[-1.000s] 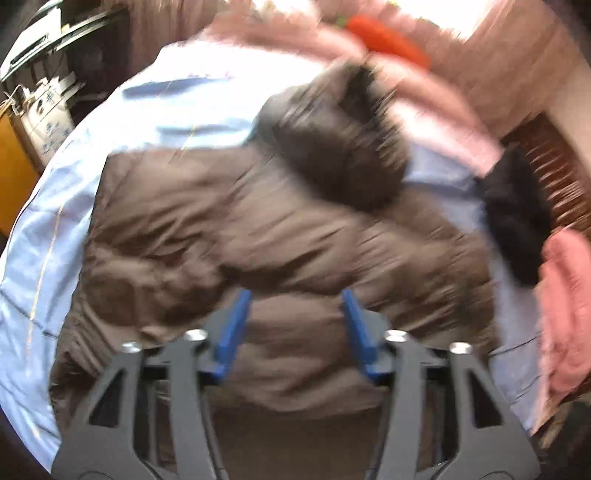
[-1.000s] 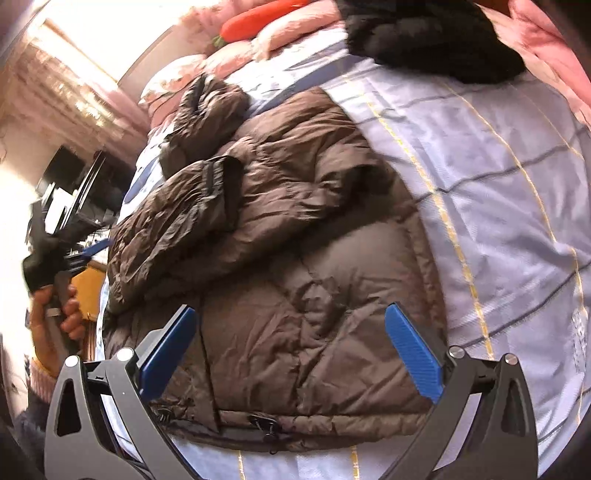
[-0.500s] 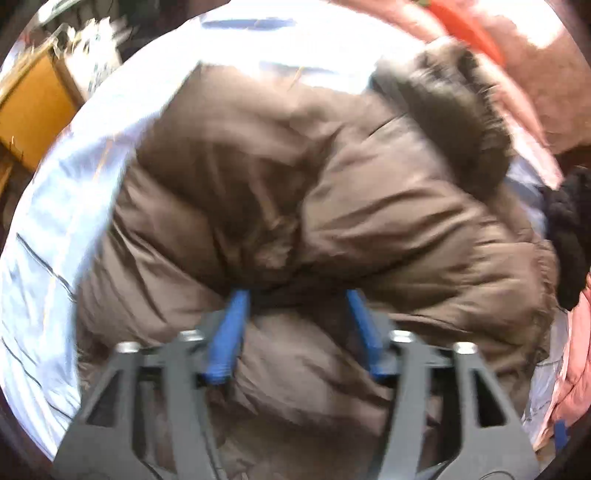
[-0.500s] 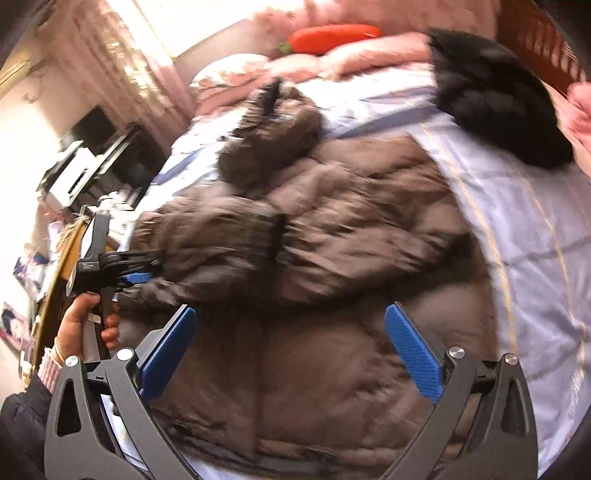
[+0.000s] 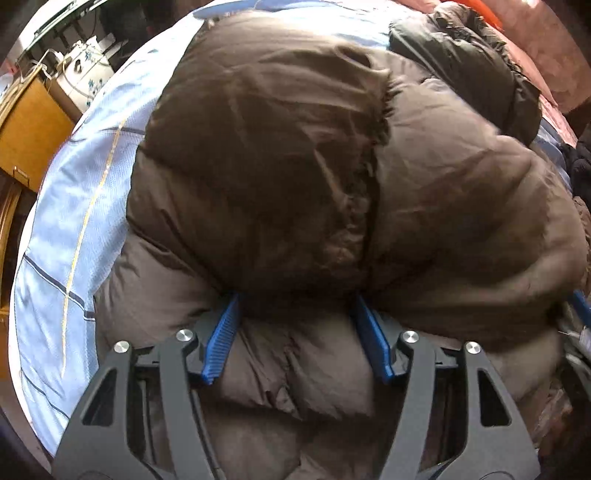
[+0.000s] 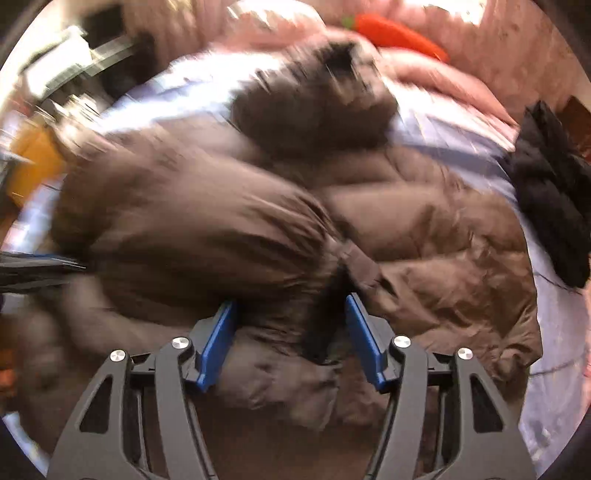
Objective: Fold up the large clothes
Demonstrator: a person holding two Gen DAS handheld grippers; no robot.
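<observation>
Your left claw (image 5: 297, 325) is closed to a middling gap on a thick roll of the brown down jacket (image 5: 295, 166), and your right claw (image 6: 290, 325) grips a bunched fold of the same jacket (image 6: 424, 236) in much the same way; the coat lies across the middle of the bed, partly doubled over itself. The padding is slippery and springy, so the likeliest trouble is the fabric sliding out from between the blue pads (image 5: 221, 343) if you lift or swing quickly, and the right view is already blurred. Because you hold bulk and not an edge, the fold may also land crooked, with the fur-trimmed hood (image 6: 317, 107) trapped beneath or the sleeve puffing back open. The surface is a pale blue checked bedsheet (image 5: 66, 206), soft enough to drag and wrinkle under the coat. A black garment (image 6: 554, 206) lies near the right edge, an orange carrot-shaped cushion (image 6: 395, 33) sits by the pink pillows, and a yellow wooden cabinet (image 5: 29, 125) stands beside the bed.
</observation>
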